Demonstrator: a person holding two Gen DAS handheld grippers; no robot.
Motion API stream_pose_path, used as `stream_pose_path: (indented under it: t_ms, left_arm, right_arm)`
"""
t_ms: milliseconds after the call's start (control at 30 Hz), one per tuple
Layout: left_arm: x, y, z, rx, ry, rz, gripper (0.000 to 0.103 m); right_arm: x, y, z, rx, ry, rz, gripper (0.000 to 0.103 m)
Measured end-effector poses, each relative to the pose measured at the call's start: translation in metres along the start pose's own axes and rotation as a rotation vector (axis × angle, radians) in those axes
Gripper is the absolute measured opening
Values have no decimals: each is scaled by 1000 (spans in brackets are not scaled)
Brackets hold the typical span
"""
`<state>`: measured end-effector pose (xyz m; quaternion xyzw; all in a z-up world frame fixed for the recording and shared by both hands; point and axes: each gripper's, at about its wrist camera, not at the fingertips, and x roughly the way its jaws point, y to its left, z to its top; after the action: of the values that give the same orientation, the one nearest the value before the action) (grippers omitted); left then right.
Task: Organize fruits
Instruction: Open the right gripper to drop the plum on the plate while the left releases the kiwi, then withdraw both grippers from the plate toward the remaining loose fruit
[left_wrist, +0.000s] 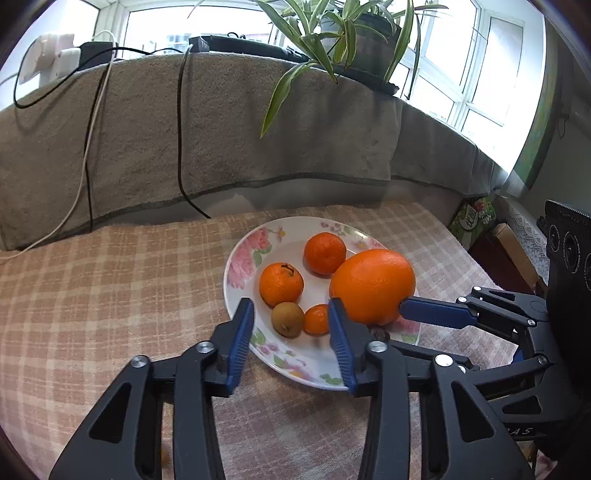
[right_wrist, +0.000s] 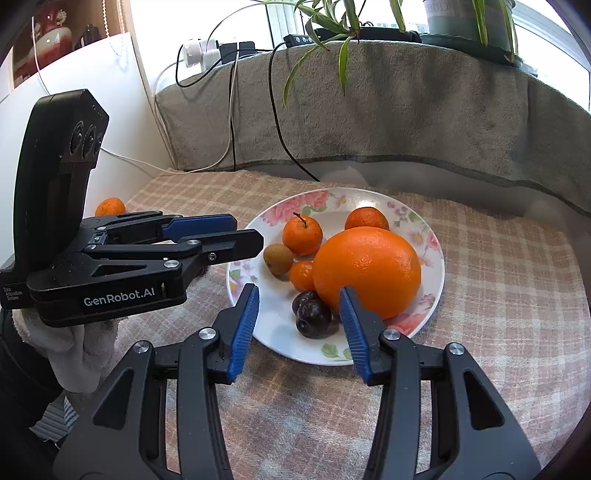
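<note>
A flowered plate (left_wrist: 242, 258) (right_wrist: 436, 273) sits on the checked cloth. It holds a large orange (left_wrist: 373, 284) (right_wrist: 367, 269), two mandarins (left_wrist: 281, 284) (left_wrist: 325, 253), a small mandarin (right_wrist: 301, 275), a brown kiwi-like fruit (left_wrist: 287, 319) (right_wrist: 277, 258) and two dark plums (right_wrist: 314, 317). My left gripper (left_wrist: 290, 310) (right_wrist: 245, 232) hovers open over the plate's near left rim, with nothing between its pads. My right gripper (right_wrist: 299, 295) is open over the near rim, the plums showing between its fingers. Its blue finger (left_wrist: 432, 313) reaches beside the orange. A stray mandarin (right_wrist: 110, 206) lies on the cloth at the left.
A grey towel-draped ledge (left_wrist: 221, 129) rises behind the table, with cables (left_wrist: 180, 147) hanging down it and a potted plant (left_wrist: 351, 40) on top. A white wall (right_wrist: 122, 122) borders the left side. A gloved hand (right_wrist: 74, 347) holds the left gripper. Boxes (left_wrist: 476, 218) stand beyond the right edge.
</note>
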<state>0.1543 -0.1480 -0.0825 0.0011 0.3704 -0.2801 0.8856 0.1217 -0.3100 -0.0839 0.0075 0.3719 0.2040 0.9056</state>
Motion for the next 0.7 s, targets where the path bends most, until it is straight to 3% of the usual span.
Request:
stream_pose_path:
  t_ms: [267, 500, 700]
  left_arm:
    - [-5, -1, 3, -14, -12, 26, 73]
    - [-7, -1, 4, -24, -16, 54, 80]
    - [-11, -4, 5, -20, -24, 62, 80]
  right_arm:
    - [-4, 2, 0, -7, -22, -14, 71]
    - [-8, 5, 0, -19, -36, -34, 87]
    - [-13, 11, -1, -47, -47, -54, 92]
